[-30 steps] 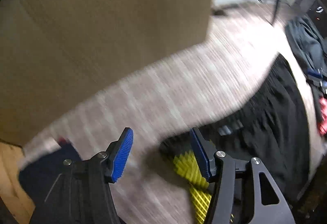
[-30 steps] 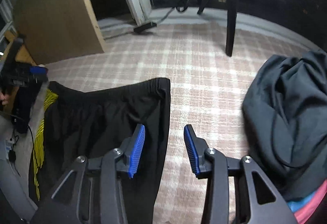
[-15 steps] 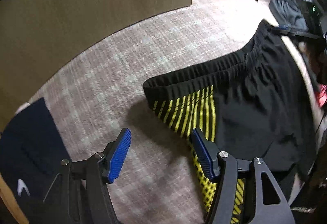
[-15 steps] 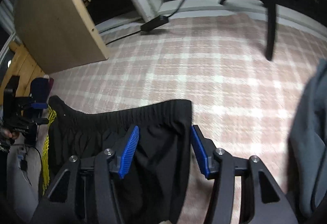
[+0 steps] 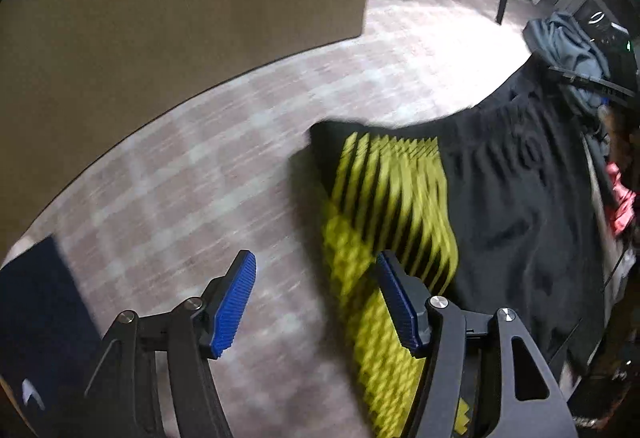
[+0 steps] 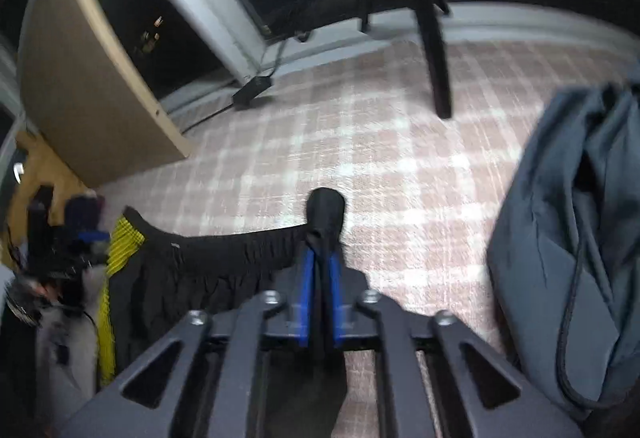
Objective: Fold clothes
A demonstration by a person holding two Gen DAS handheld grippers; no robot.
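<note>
Right wrist view: right gripper (image 6: 320, 270) is closing & pinching the black shorts (image 6: 208, 262) at the waistband corner on the checked rug (image 6: 400, 166), so w/ the spread left gripper (image 5: 316, 302) beside the shorts' yellow stripes (image 5: 392, 206), grab that corner too, then lift both evenly.

Lots of bare floor in the middle

The pink checked carpet (image 6: 400, 166) lies open; a tall brown board (image 6: 72, 78), a thin black leg (image 6: 436, 54) and a grey cloth pile (image 6: 568, 238) block its edges.
</note>
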